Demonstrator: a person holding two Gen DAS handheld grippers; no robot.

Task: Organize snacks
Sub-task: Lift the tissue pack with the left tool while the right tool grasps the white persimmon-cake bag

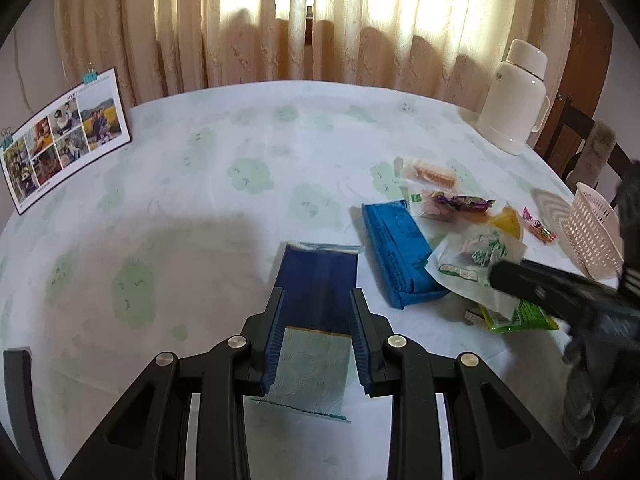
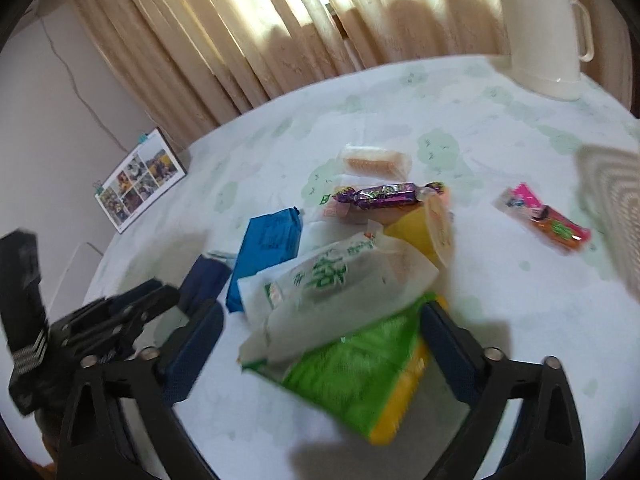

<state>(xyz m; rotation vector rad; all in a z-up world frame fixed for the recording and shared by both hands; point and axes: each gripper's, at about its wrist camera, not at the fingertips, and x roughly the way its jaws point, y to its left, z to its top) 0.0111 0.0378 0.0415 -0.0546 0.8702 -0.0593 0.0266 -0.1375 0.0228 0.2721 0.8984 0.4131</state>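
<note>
Pink basket (image 1: 592,232) contents unseen, left jaws straddling navy packet (image 1: 316,280), right jaws wide over green packet (image 2: 360,376)

Right gripper (image 2: 322,320), jaws wide apart, astride a green snack packet (image 2: 360,376) under a white packet (image 2: 336,284).

A long flat packet (image 1: 318,276) lay between the left gripper's (image 1: 317,308) fingers, just left of a wrapped brick pack (image 1: 396,252). Right of that sat the heaped snack pile (image 1: 472,240), then the basket (image 1: 592,232) at the table's (image 1: 200,200) edge, with the jug (image 1: 516,96) behind.
</note>
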